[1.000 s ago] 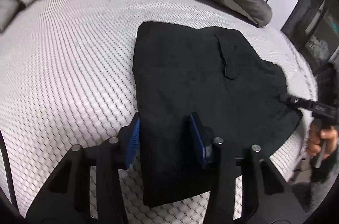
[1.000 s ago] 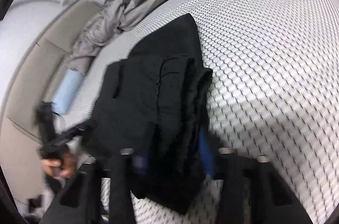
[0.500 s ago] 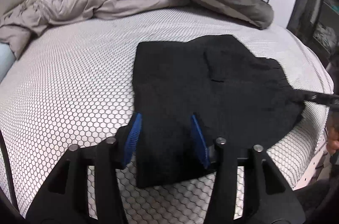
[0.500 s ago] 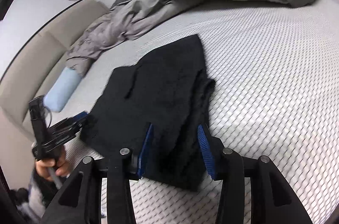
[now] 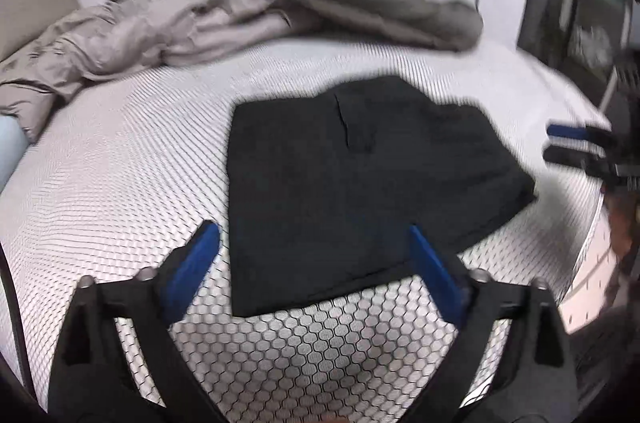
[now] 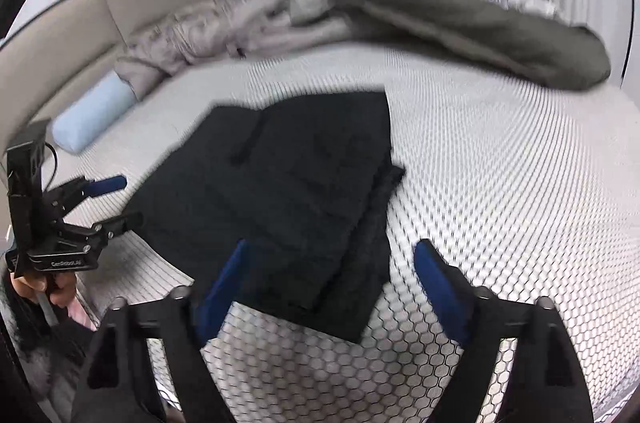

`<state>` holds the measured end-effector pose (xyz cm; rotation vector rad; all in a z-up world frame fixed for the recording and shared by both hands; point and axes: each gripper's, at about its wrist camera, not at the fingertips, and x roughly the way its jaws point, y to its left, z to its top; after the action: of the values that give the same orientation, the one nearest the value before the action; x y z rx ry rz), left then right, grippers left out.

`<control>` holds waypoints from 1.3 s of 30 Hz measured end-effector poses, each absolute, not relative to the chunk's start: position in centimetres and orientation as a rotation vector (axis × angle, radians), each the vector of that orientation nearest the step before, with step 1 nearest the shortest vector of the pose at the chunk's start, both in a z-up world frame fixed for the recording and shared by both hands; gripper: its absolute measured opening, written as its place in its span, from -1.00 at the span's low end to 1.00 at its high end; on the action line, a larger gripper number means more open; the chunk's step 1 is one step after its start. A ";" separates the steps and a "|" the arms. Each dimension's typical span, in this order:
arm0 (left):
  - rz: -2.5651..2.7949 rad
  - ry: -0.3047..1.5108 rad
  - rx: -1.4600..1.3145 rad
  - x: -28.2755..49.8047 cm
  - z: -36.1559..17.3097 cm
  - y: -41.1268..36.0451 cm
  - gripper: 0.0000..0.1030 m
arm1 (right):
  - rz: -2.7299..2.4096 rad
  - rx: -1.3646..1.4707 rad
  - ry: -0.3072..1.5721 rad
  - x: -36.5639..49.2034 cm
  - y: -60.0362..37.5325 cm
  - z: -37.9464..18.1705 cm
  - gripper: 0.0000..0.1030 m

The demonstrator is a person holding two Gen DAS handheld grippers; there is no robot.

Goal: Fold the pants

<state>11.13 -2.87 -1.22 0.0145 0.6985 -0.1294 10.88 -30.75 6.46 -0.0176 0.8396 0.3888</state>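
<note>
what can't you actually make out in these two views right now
- Inner folds of the black pants: covered by their own top layer, both views.
- Grey duvet detail: motion blur, both views.
- Room beyond the bed: dark, blurred, too small.
- Person: only a hand, cut off at the right wrist view's edge.

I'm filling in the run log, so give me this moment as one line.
task: fold pants | pants: folded, flat on bed | left gripper: just opened, empty | right gripper: just opened, empty
</note>
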 end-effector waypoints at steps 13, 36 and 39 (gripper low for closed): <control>-0.063 0.592 -0.021 9.0 -1.1 -3.1 0.99 | 0.337 0.011 0.585 7.0 -28.1 6.6 0.99; -0.065 0.617 0.005 10.8 -2.7 -3.1 0.99 | 0.316 -0.020 0.568 6.9 -26.9 5.2 0.99; -0.065 0.612 -0.003 10.7 -2.5 -2.9 0.99 | 0.322 -0.032 0.562 6.9 -26.5 5.0 1.00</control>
<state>10.70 -2.86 -2.53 -0.0033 0.6122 -0.0648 6.88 -26.52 5.05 -0.0316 0.5620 0.3223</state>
